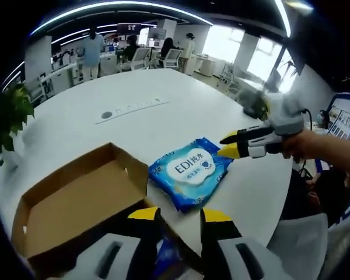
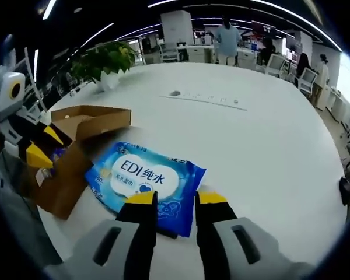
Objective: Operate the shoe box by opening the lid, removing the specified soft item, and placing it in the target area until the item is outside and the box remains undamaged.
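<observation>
A: Left gripper view, starting at the left: there's the box (image 1: 76,201), cardboard, lid flapped open, sitting on the white worktop (image 1: 105,134).

B: And right of the box?

A: The wipes pack (image 1: 189,170), blue with a white label, lying flat on the worktop just beside the box, fully outside it. The left gripper (image 1: 181,216) hangs low over the near corner of the box, its yellow tips spread apart, nothing between them.

B: Further right?

A: The right gripper (image 1: 230,146) comes in from the right, held by a hand (image 1: 306,146), its tips just above the far edge of the pack. They sit slightly parted there, with nothing in them.

B: Switch to the right gripper view.

A: Far left, the left gripper (image 2: 44,149) is at the open box (image 2: 76,146), which has something blue inside; too small to tell what. Behind the box, a plant (image 2: 105,58) stands at the edge of the worktop (image 2: 256,151).

B: And the pack?

A: The pack (image 2: 146,181) is right of the box, touching or nearly touching its side. The right gripper (image 2: 176,199) is over the pack's near edge, tips spread, gripping nothing. Beyond the pack, a grey socket strip (image 2: 207,99) is set in the worktop.
</observation>
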A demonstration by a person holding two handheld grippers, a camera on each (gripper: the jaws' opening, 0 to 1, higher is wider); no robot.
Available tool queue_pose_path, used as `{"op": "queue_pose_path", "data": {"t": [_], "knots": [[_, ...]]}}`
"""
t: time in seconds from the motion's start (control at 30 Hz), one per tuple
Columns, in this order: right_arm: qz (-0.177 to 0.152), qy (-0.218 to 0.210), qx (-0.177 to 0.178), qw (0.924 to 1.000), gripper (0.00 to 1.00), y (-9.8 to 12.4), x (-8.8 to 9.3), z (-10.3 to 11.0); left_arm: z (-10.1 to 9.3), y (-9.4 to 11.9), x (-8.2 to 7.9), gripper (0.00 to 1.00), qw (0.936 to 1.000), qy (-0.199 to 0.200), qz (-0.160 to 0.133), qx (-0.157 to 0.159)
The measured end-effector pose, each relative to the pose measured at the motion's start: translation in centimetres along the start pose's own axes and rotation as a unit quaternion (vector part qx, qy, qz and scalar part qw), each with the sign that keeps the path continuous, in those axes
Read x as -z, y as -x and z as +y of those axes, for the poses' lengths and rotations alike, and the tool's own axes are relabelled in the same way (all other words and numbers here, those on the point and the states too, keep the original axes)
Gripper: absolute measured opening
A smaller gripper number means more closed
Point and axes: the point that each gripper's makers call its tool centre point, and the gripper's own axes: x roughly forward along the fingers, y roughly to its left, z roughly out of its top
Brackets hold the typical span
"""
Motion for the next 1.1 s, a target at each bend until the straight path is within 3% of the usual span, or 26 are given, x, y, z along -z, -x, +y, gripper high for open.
{"op": "queue_pose_path", "data": {"t": [0.27,0.7,0.87,1.1], "knots": [[-0.004,0.035,-0.016,0.9992,0.27,1.5,-1.2,2.3,0.6,1.7,0.9,0.28,0.9999,-0.010,0.000,0.006],[-0.011,0.090,-0.070,0.9934,0.30,3.0,-3.4,8.2,2.6,3.8,4.3,0.29,0.9983,-0.050,0.030,0.004],[-0.017,0.122,-0.100,0.9874,0.30,3.2,-4.4,11.2,3.3,4.3,5.6,0.29,0.9950,-0.089,0.041,0.018],[-0.008,0.162,-0.142,0.9765,0.28,3.0,-4.9,14.9,3.7,4.5,7.1,0.29,0.9917,-0.110,0.054,0.040]]}}
